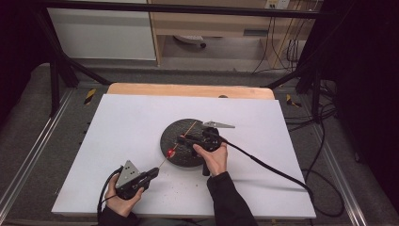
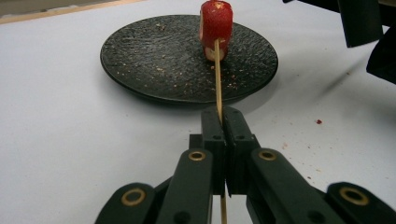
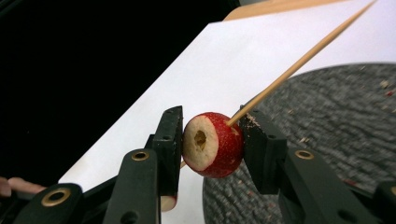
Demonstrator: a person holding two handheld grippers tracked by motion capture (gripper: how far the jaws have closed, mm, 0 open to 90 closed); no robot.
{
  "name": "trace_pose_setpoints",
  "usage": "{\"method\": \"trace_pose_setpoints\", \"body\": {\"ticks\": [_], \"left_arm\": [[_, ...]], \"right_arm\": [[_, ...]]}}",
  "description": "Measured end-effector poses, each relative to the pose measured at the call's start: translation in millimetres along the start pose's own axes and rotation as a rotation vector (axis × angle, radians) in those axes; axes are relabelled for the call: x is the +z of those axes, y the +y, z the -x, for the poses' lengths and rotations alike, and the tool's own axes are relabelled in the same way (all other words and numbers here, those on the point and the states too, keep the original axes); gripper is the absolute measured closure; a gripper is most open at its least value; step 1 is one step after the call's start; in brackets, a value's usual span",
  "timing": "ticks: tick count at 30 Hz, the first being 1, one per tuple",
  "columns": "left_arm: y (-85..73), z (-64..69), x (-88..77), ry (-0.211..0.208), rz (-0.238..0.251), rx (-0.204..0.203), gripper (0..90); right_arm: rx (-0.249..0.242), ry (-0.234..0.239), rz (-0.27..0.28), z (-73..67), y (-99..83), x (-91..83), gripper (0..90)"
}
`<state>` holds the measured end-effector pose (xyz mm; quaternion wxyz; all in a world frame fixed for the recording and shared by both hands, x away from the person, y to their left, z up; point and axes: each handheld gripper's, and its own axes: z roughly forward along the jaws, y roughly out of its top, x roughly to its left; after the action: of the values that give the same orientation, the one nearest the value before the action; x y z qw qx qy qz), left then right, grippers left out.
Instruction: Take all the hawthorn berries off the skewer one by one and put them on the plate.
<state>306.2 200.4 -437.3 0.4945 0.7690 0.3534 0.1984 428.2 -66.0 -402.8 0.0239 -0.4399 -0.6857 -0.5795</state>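
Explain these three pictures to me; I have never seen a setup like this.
A person sits at a white table with a hand-held two-jaw gripper in each hand. One picture looks down from above; the other two come from cameras riding on each gripper, looking along its black jaws. On the table lies a dark plate. The left gripper is shut on a thin wooden skewer. A red fruit piece, cored in the middle, sits on that skewer. The right gripper has its jaws on either side of the fruit and appears to clamp it.

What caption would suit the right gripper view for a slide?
Right gripper shut on a skewered red fruit piece, bamboo skewer running through it, above the black plate.
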Motion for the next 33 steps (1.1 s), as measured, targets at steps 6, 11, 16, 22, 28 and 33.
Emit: {"method": "trace_pose_setpoints", "body": {"ticks": [6,11,16,22,28,33], "left_arm": [[0.8,-0.8,-1.3,0.002,0.010,-0.003,88.4],[1.4,-0.9,-2.6,0.003,0.018,-0.002,88.4],[1.4,-0.9,-2.8,0.005,0.021,-0.002,88.4],[1.0,-1.7,-3.2,0.004,0.020,-0.005,88.4],[0.7,-2.3,-3.7,0.002,0.018,-0.005,88.4],[0.4,-3.0,-4.1,0.003,0.018,-0.004,88.4]], "right_arm": [[-0.013,-0.033,0.028,6.7,16.1,-6.1,61.8],[-0.017,-0.056,0.054,12.0,27.6,-10.3,61.8],[-0.019,-0.071,0.071,17.3,36.7,-13.4,61.9],[-0.016,-0.095,0.092,22.4,45.7,-17.0,62.0],[-0.030,-0.140,0.116,28.6,56.6,-23.0,62.0],[-0.048,-0.180,0.128,35.4,63.4,-26.2,62.0]]}}
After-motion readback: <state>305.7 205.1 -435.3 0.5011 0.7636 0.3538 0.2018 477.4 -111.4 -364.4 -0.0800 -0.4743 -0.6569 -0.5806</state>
